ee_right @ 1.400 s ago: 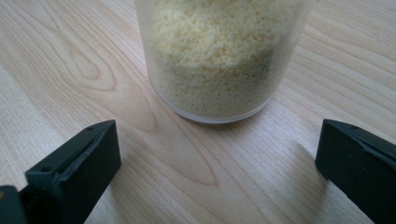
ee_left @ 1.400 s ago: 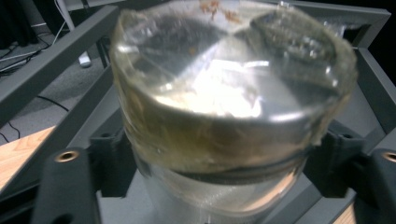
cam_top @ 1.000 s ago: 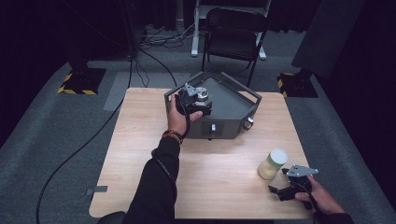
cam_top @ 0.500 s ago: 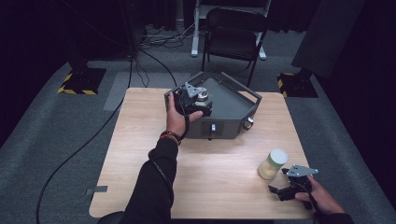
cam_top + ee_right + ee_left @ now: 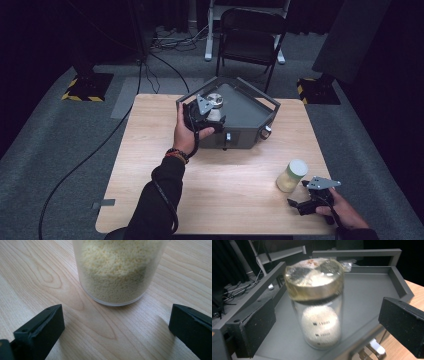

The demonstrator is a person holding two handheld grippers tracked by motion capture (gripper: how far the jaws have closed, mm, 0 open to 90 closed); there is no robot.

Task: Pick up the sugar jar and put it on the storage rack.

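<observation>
From above, your left gripper (image 5: 206,114) sits mid-frame at the grey tray (image 5: 250,107), your right gripper (image 5: 312,200) lower right beside the grain jar (image 5: 292,176) on the desk (image 5: 150,150); its view shows jaws apart, while your left gripper view shows jaws apart around a gold-lidded jar (image 5: 317,302), centre frame.

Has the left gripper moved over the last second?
No. In the high view the left gripper sits at the same spot over the grey tray's near-left corner as before, jaws open around the jar.
</observation>
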